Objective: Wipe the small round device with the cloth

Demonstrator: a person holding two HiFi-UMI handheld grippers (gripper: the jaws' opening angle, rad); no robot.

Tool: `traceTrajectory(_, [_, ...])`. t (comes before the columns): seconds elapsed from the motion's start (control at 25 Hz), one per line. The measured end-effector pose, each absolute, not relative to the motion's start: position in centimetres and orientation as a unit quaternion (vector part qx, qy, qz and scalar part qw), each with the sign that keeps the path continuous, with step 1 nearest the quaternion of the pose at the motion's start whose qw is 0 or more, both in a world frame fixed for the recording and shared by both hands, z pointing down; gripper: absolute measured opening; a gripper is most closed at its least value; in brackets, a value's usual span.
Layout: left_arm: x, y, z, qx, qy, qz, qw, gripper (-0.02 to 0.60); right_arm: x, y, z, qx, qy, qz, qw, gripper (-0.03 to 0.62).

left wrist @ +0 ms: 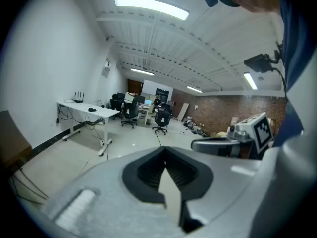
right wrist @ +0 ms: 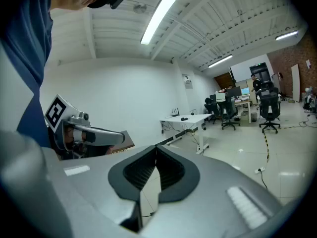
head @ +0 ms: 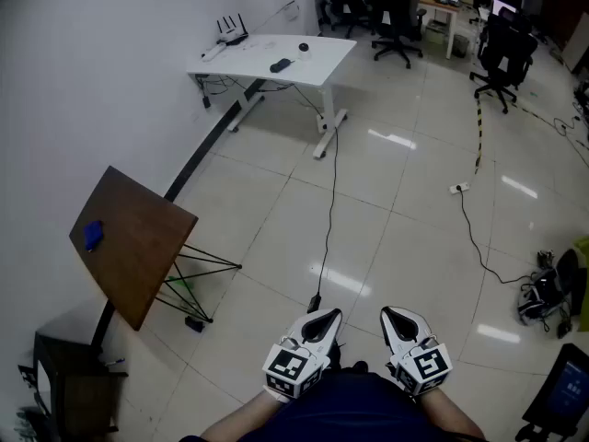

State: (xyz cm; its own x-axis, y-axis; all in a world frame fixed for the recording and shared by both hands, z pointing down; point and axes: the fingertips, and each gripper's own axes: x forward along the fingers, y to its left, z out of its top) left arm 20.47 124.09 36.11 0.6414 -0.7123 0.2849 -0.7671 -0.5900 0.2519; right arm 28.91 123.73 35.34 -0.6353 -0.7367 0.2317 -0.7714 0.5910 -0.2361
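The left gripper [head: 321, 320] and the right gripper [head: 398, 320] are held close to the person's body, each with its jaws together on nothing. A blue lump, probably the cloth [head: 92, 236], lies on the brown bench [head: 138, 256] at ten o'clock, nearer the left gripper. A small dark round thing [head: 304, 47], likely the device, sits on the white bench [head: 327, 58], well apart at twelve o'clock.

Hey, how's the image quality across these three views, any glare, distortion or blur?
Head view: bright reflections glare in patches on the glossy pale tiled floor, otherwise sharp. Left gripper view: fisheye bending with dark corners; the grey left gripper, close up, looks soft. Right gripper view: same dark corners, and the long ceiling light strip is blown out white.
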Motion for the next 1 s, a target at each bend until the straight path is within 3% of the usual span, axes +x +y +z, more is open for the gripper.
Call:
traceTrajectory(0.48, [13.8, 114.4, 35.4, 0.905, -0.384, 0.052, 0.176, 0.002, 22.0, 114.4, 35.9, 0.433, -0.883, 0.16, 0.082, 0.011])
traceTrajectory(1.0, [12.1, 105.7, 36.3, 0.884, -0.424, 0.045, 0.192, 0.002, 19.8, 105.3, 36.1, 0.384, -0.904, 0.163, 0.092, 0.012])
